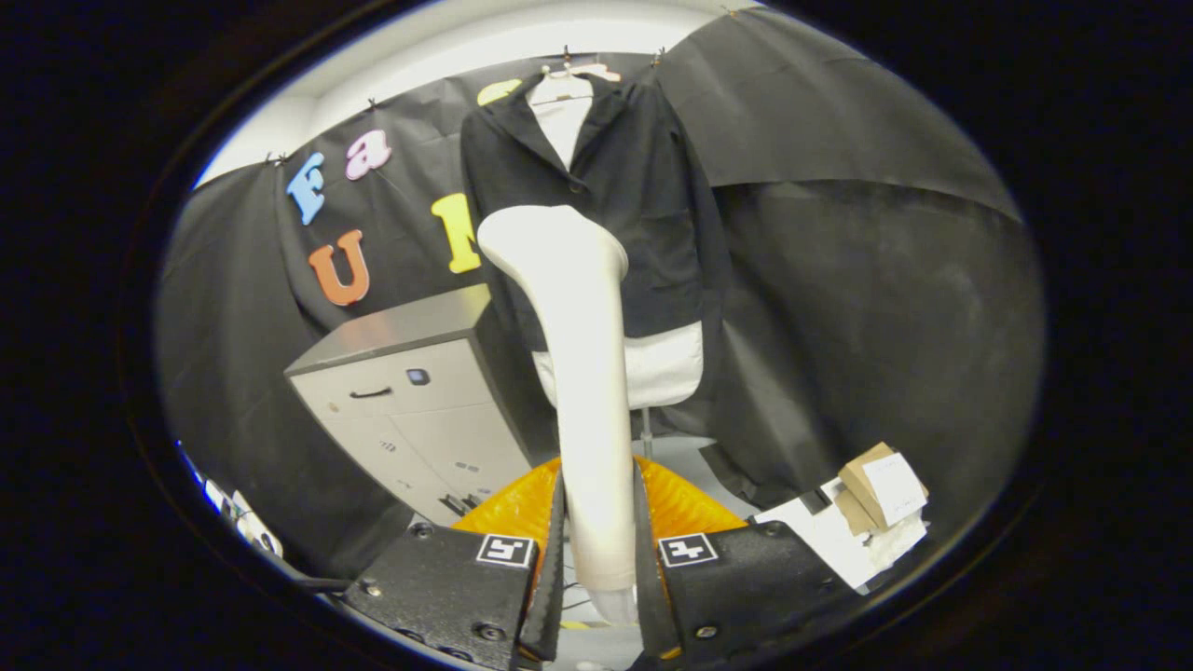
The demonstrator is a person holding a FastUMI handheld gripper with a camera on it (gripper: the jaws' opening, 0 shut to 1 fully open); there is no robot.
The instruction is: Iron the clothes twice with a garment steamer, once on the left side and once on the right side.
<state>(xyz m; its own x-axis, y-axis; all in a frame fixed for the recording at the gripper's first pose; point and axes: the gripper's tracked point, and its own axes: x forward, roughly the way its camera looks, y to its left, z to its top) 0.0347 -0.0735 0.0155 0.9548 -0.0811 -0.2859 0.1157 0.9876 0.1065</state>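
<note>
Both fingers of the hand-held gripper (596,596), at the lower centre of the frame, press on the handle of the white garment steamer (580,373), one on each side. This steamer stands upright between them, and its wide head reaches the middle of the frame, in front of the dark jacket (634,177). That jacket hangs on a hanger (578,70) at the upper centre, over a white garment. At the left of the frame stands a grey cabinet (410,401), and some small boxes (881,489) lie at the lower right.
</note>
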